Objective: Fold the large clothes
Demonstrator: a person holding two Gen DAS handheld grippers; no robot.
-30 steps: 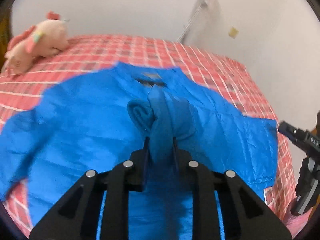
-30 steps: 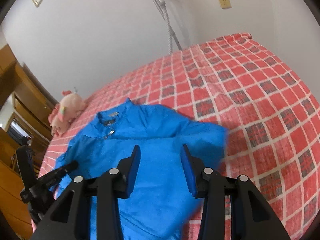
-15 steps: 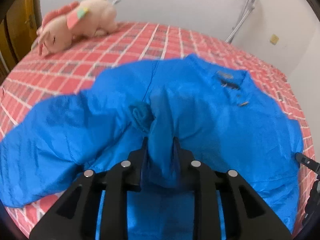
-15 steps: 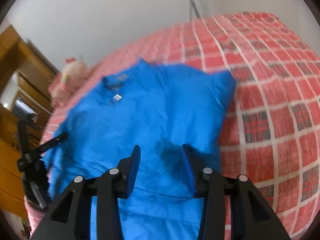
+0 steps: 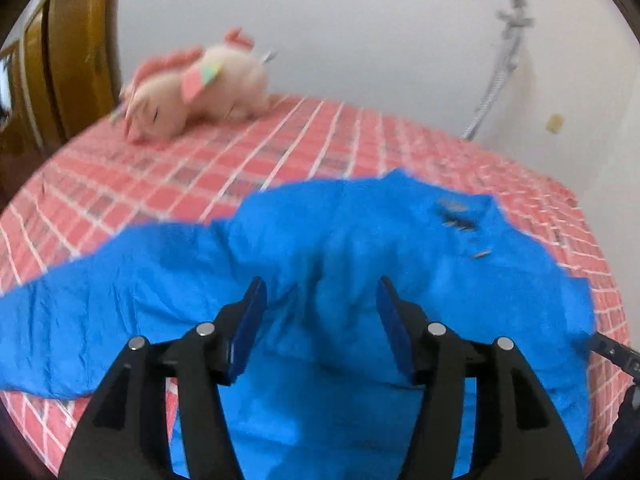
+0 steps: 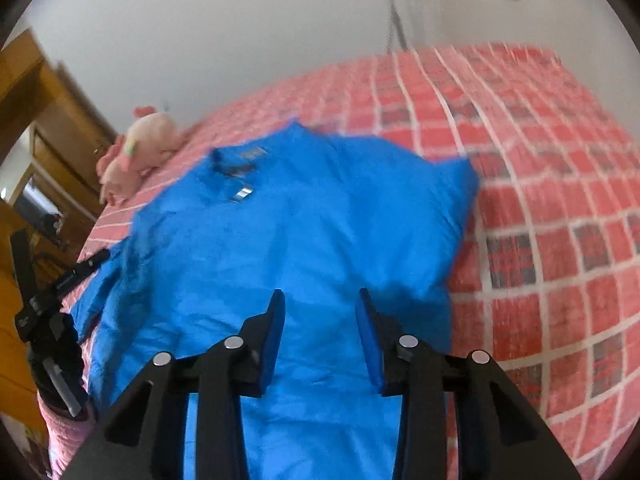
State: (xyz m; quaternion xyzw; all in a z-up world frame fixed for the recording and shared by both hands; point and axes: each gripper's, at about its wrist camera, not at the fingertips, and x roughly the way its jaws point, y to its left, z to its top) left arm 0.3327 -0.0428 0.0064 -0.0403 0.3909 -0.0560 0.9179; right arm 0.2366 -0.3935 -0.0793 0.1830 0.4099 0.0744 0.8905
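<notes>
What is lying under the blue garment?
The blue garment lies on a red checked bedspread, visible around its edges. Anything directly beneath the cloth is covered and cannot be seen.

Even, soft indoor light on both views; faint shadows on the wall (image 5: 360, 32). Motion blur smears the bed (image 6: 540, 160) and toy (image 5: 192, 88). Fisheye bending and dark corners.

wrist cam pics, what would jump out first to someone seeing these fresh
The bright blue shirt grabs the eye first, spread collar-up across the red checked bedspread. Next comes the pink plush toy lying at the far edge of the bed near the wooden door frame. Up close, the left gripper and right gripper both hover open above the cloth, holding nothing.
</notes>
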